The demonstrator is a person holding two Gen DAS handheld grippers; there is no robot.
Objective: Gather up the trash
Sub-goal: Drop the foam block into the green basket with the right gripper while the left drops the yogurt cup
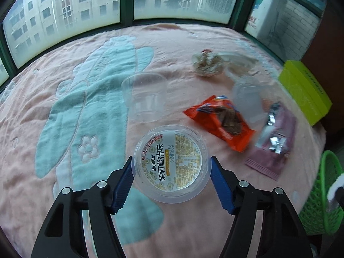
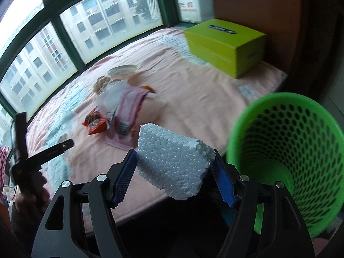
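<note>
A sealed clear plastic cup [image 1: 172, 165] with a printed lid lies on the pink blanket [image 1: 64, 172]. My left gripper [image 1: 171, 161] is shut on it, both blue pads against its rim. In the right wrist view my right gripper [image 2: 174, 157] is shut on a white foam block [image 2: 172, 161], held above the bed's near edge, just left of the green mesh basket [image 2: 290, 150]. More trash lies on the blanket: an empty clear cup [image 1: 146, 96], an orange wrapper [image 1: 221, 122], a pink pouch [image 1: 273, 150], a clear container [image 1: 247, 99] and a crumpled paper ball [image 1: 207, 63].
A lime-green box [image 2: 225, 45] sits at the bed's far right corner beside a brown wall. Windows with dark green frames [image 1: 126, 2] run along the far side. The basket [image 1: 322, 193] stands off the bed at the right. A hand [image 2: 32, 195] holds the left gripper at the left.
</note>
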